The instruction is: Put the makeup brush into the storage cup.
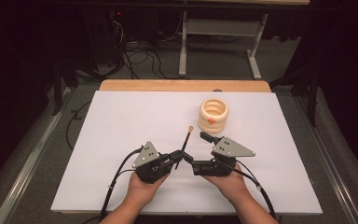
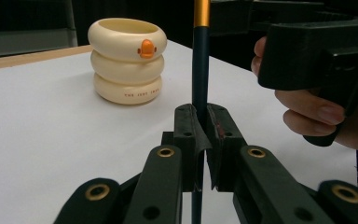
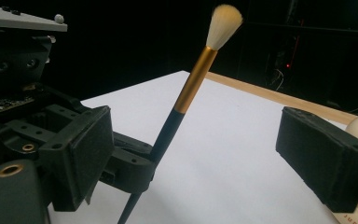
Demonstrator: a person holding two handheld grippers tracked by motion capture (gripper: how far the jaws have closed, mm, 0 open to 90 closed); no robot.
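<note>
The brush (image 1: 184,144) is clamped between the jaws of the left gripper (image 1: 173,160), near the front middle of the table (image 1: 121,121), and is tilted with its tip raised and pointed away from the person. Just to the right of it the right gripper (image 1: 196,151) is found, jaws spread, one jaw at each side of the brush, no contact seen. Behind and to the right, well apart, the cup (image 1: 213,115) is set upright on the table.

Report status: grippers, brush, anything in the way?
Left gripper shut on brush, bristles up. Right gripper open, jaws either side of it. Duck cup stands apart.
</note>
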